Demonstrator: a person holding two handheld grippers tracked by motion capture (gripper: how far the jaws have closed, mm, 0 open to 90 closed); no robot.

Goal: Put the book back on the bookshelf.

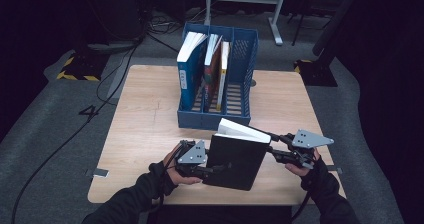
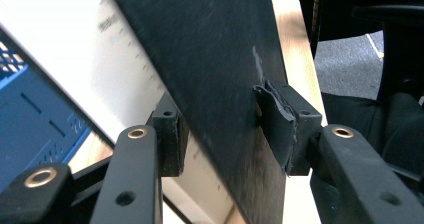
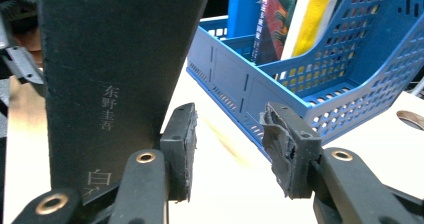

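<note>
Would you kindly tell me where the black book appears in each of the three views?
High view: the black book stands bottom centre, between the left gripper and the right gripper.
Left gripper view: its dark cover runs through the centre, clamped between the jaws.
Right gripper view: its spine fills the upper left, beside the left-hand jaw, outside the gap.
Shared landmark: the blue file rack.

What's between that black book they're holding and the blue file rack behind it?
Nothing: in the high view only a narrow strip of bare wooden table separates the black book from the blue file rack. The right gripper view shows that bare tabletop too.
</note>
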